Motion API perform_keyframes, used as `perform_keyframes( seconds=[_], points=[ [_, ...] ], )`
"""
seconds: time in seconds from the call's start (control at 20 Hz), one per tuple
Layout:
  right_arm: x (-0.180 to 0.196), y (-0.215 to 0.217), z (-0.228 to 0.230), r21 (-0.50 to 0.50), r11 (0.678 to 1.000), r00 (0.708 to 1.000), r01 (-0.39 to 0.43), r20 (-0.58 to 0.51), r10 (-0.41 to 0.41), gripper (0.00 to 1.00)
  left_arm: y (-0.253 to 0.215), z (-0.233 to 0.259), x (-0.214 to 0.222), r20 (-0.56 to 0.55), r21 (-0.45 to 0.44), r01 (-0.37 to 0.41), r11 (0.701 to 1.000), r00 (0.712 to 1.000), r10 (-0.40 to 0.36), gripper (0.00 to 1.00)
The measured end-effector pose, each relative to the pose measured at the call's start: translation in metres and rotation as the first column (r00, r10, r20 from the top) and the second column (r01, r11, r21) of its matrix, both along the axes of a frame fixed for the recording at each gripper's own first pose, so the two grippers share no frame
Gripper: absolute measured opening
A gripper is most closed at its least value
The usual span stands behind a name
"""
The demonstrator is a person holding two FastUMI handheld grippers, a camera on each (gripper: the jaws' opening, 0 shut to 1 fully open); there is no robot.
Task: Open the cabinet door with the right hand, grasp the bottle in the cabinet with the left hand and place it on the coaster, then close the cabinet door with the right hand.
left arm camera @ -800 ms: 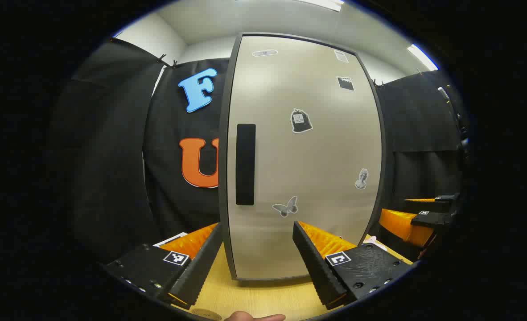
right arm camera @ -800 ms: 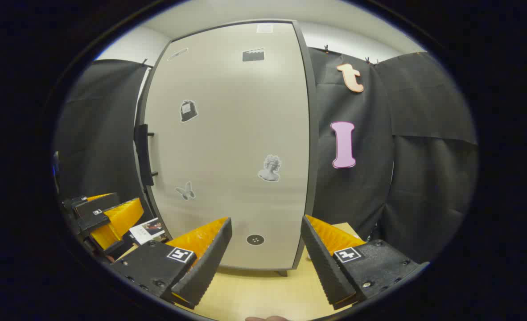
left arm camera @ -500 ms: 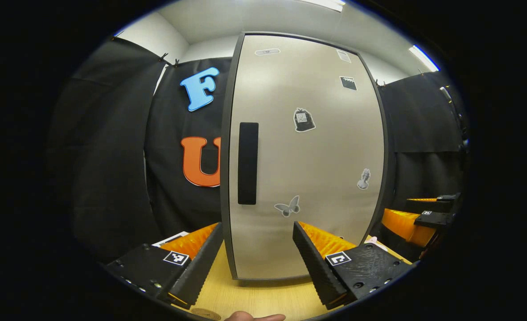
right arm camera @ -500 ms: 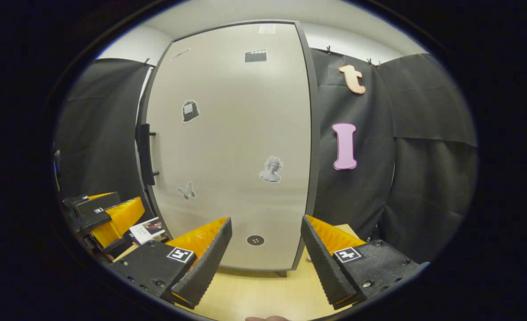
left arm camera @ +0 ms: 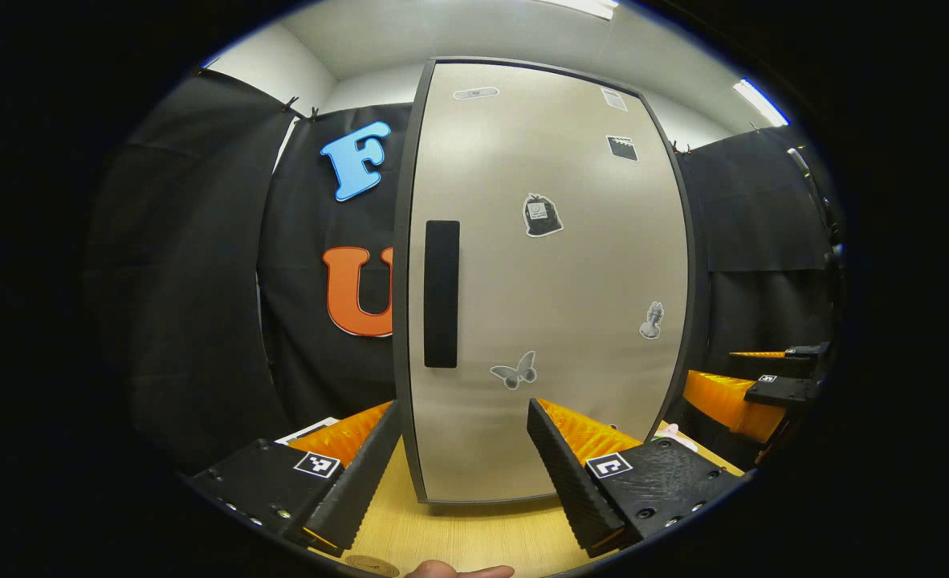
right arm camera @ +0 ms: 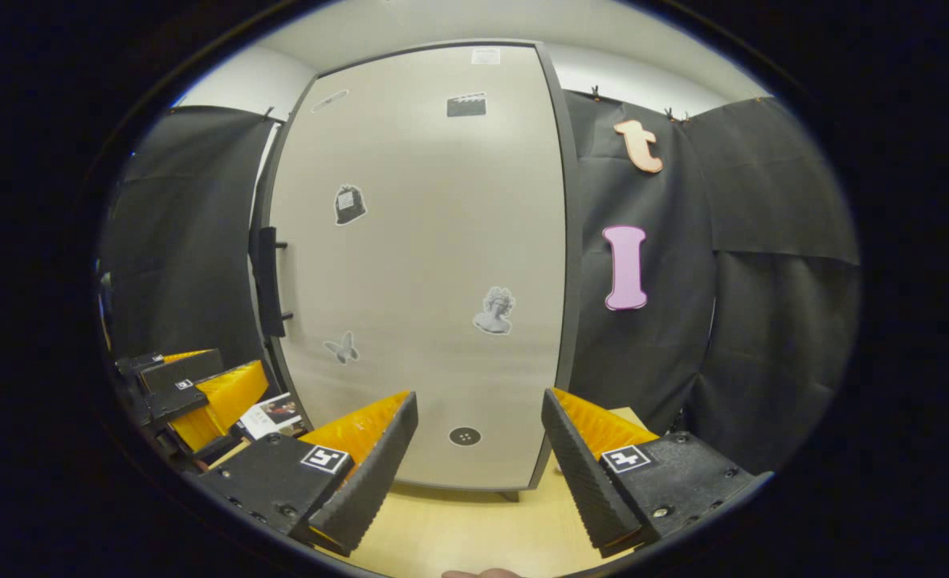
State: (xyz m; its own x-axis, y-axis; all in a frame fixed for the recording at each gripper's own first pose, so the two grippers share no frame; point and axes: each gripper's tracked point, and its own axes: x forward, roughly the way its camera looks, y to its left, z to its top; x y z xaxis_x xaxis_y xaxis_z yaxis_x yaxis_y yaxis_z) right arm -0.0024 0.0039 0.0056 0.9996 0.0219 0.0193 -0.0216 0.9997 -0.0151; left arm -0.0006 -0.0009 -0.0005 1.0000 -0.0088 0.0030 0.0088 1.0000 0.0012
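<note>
Cabinet door [left arm camera: 547, 289] is shut, so the bottle is presumably behind it and cannot be seen. The coaster [left arm camera: 372, 566] peeks in at the bottom edge of the left gripper view, below and just inside the left finger.

Left gripper [left arm camera: 464, 466]: fingers apart, nothing between them, door straight ahead. The dark vertical handle [left arm camera: 441, 294] sits above the left finger. Right gripper [right arm camera: 478, 461]: fingers apart, empty, facing the door's lower middle. From there the handle [right arm camera: 269, 281] is far off to the left, above the left finger, seen edge-on on its standoffs.

Step judged: opening not yet begun; right gripper must get to the handle.

Risks:
- The handle sits on the left gripper's side, so the right gripper has to cross over and may bump the left gripper [right arm camera: 201, 389].
- A shallow pinch on the slim handle could slip when pulling.
- The swinging door may hit the left gripper parked in front of it.

Writing: stickers on the door (butterfly [left arm camera: 515, 372], bust [right arm camera: 494, 310], clapperboard [right arm camera: 466, 105]), none carrying legible text. No brand readable. Square markers on the finger bases.
</note>
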Motion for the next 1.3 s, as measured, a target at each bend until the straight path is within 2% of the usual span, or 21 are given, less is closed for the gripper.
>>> perform_keyframes(
  seconds=[0.35, 0.6, 0.8, 1.05, 1.2, 1.3],
  points=[
    [0.0, -0.001, 0.002, -0.005, 1.0, 1.0, 0.006, 0.005, -0.006, 0.99, 0.001, -0.002, 0.0, -0.005, -0.005, -0.004, 1.0, 1.0, 0.004, 0.95],
    [0.005, 0.029, 0.016, -0.028, 0.997, 0.997, -0.068, 0.017, 0.069, 1.0, 0.004, -0.003, -0.021, 0.013, 0.005, 0.014, 1.0, 1.0, -0.014, 0.95],
    [0.016, 0.088, 0.029, -0.085, 0.98, 0.983, -0.181, 0.029, 0.184, 1.0, 0.02, -0.014, -0.063, 0.019, 0.023, 0.002, 1.0, 1.0, -0.002, 0.95],
    [0.04, 0.179, 0.043, -0.145, 0.93, 0.937, -0.337, 0.038, 0.346, 1.0, 0.052, -0.018, -0.126, 0.038, 0.034, -0.073, 0.997, 0.997, 0.071, 0.95],
    [0.06, 0.226, 0.049, -0.163, 0.906, 0.915, -0.391, 0.037, 0.401, 0.99, 0.07, -0.022, -0.159, 0.024, 0.052, -0.139, 0.989, 0.99, 0.138, 0.95],
    [0.076, 0.247, 0.045, -0.159, 0.9, 0.91, -0.406, 0.013, 0.413, 1.0, 0.076, -0.024, -0.176, 0.018, 0.069, -0.166, 0.984, 0.986, 0.166, 0.95]
  ],
)
